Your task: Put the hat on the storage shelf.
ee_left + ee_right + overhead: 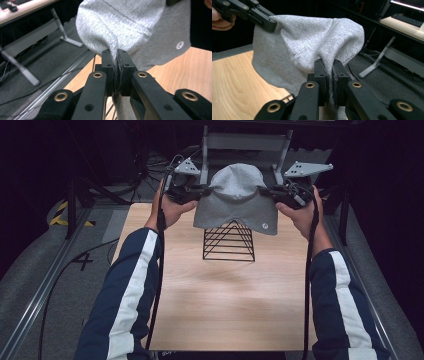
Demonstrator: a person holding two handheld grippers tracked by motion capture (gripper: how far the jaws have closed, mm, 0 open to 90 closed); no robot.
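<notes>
Above the black wire rack, both grippers' jaws clamp tight on grey cloth, w/ table underneath.

Your two grippers hold the cloth hat from left and right above the wire rack, which stands on the bench.

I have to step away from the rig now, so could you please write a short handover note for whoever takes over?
Left gripper: shut on the grey cloth's left edge.
Right gripper: shut on its right edge.
The cloth hangs spread between them above the black wire rack, which stands on the wooden table.
Done: cloth lifted and stretched out.
Left: probably lower it over the rack, then release both sides.
</notes>
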